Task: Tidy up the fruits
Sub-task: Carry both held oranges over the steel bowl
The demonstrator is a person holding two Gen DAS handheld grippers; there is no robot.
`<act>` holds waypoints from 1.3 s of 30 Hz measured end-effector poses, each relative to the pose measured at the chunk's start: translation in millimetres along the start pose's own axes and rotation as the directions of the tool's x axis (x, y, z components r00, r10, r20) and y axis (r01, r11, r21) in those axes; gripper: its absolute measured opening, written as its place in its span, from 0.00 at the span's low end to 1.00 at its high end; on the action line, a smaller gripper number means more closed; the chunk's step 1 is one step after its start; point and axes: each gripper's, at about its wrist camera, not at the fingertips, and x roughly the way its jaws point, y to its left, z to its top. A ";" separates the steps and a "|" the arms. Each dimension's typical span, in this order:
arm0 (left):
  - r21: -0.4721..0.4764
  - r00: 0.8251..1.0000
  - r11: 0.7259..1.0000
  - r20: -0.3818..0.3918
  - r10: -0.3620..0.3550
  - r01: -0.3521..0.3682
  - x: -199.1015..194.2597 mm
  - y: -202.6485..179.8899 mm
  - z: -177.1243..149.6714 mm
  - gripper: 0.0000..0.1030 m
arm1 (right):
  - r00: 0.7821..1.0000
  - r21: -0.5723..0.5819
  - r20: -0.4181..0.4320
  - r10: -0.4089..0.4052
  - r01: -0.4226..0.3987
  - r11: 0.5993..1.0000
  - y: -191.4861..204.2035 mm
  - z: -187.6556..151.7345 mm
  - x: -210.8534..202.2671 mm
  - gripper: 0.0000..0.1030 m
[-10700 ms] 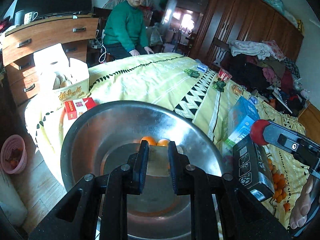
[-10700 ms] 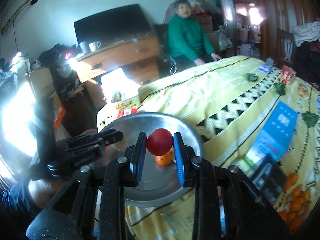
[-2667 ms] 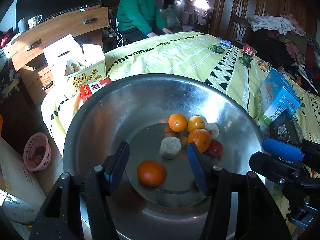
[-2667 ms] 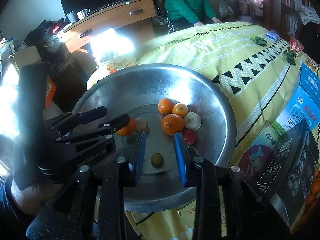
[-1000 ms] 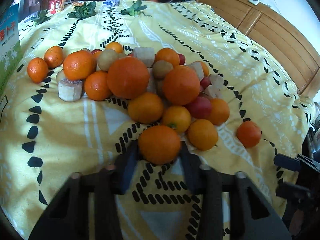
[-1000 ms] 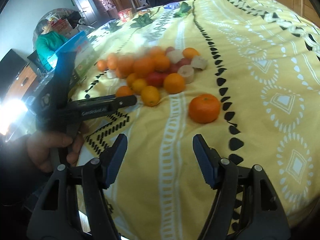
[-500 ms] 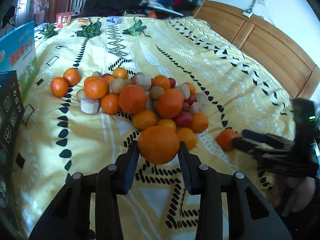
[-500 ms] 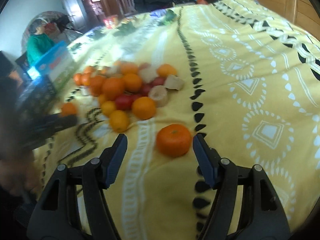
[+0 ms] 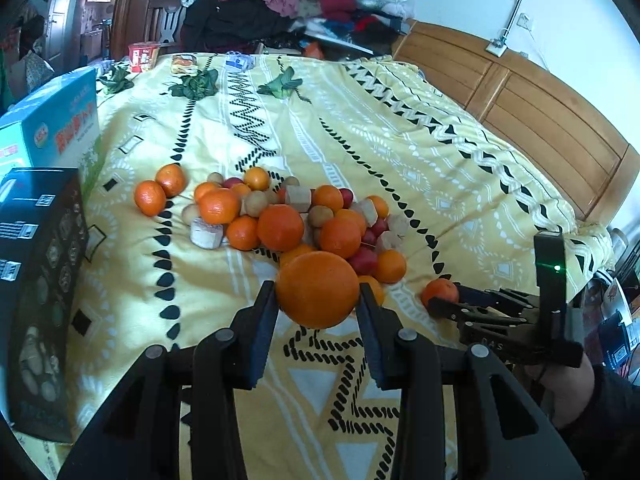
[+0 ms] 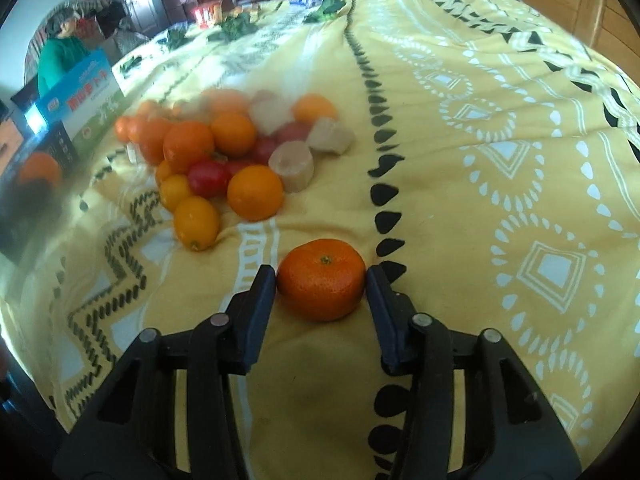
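A pile of fruit lies on the yellow patterned bedspread: oranges, small red fruits, brown round ones and pale cut chunks. My left gripper is shut on a large orange and holds it above the spread, in front of the pile. My right gripper has its fingers against both sides of a lone tangerine that rests on the spread, apart from the pile. That tangerine and the right gripper also show at the right of the left wrist view.
A black box and a blue box stand at the left of the bed. Leafy greens and snack packets lie at the far end. A wooden headboard runs along the right. A person in green sits far off.
My left gripper has lifted the large orange higher and pulled back from the pile. My right gripper has moved up to the lone tangerine and closed from wide open onto its sides.
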 end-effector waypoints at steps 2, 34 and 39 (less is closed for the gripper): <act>0.000 1.000 1.000 0.007 0.011 -0.011 -7.3 1.6 -0.1 0.39 | 1.000 0.000 0.003 0.004 -0.004 1.000 -0.2 -0.2 3.3 0.48; -0.445 0.683 0.685 0.197 0.703 -0.577 -306.8 225.7 -29.7 0.39 | 0.760 -0.573 0.088 0.644 -0.491 0.657 380.0 89.1 -144.0 0.46; -0.466 0.664 0.641 0.141 0.734 -0.610 -311.5 252.8 -49.3 0.39 | 0.740 -0.591 -0.004 0.673 -0.544 0.595 429.2 79.4 -131.7 0.46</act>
